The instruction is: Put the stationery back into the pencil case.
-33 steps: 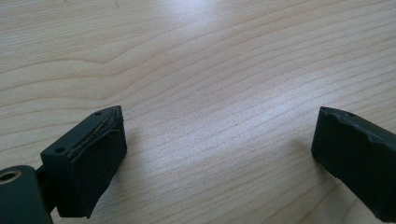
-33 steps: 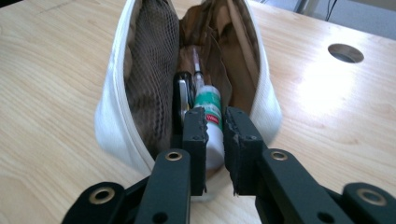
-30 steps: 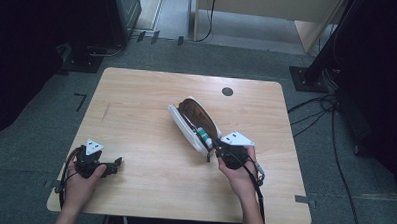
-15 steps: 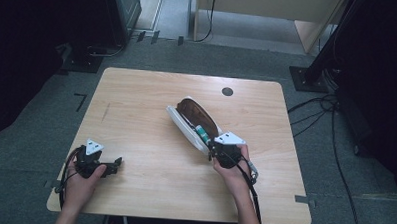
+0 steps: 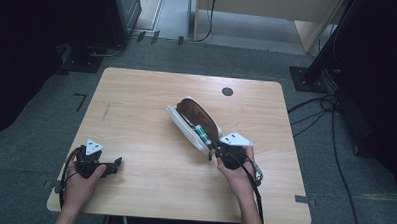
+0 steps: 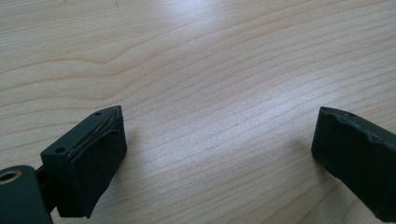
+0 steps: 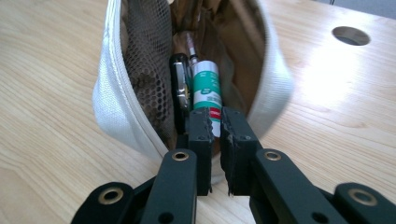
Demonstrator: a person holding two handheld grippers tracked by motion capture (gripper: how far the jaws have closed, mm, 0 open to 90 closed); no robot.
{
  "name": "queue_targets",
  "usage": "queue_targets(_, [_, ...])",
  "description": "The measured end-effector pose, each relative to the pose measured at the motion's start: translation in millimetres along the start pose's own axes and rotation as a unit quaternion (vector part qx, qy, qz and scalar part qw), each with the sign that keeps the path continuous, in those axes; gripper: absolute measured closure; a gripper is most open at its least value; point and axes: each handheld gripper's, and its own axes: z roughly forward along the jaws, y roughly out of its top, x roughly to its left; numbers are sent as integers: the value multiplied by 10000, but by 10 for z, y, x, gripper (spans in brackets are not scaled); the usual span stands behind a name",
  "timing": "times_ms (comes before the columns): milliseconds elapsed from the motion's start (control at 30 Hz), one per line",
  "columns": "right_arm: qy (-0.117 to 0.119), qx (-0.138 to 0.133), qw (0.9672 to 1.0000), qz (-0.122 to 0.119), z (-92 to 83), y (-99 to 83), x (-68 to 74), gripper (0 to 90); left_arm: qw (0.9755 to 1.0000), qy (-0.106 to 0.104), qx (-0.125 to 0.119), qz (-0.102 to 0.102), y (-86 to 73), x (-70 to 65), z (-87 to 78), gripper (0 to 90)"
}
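From above, the open pouch lies mid-table. The left gripper is released over bare table. The right gripper is clenched on nothing, at the pouch's soft rim (best pinched there), near the light, slippery tube.

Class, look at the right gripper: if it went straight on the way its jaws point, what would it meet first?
Probably the green-and-white tube in the open white pouch; the right gripper, jaws nearly shut, already sits at its near end.
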Motion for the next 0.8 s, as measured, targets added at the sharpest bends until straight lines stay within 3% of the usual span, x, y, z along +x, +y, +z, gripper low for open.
queue_targets(167, [-54,-101,9998,147,-163,-59,-118,772,10000,0,1,0,0,0,0,32])
queue_targets(400, [-107,-81,9993,338,-324,-161,-300,622,10000,0,1,1,0,0,0,32])
queue_targets(667, [-218,22,9984,515,-455,-298,-483,429,10000,-1,1,1,0,0,0,32])
queue_targets(800, [-232,100,9978,605,-511,-372,-567,247,10000,0,0,0,0,0,0,32])
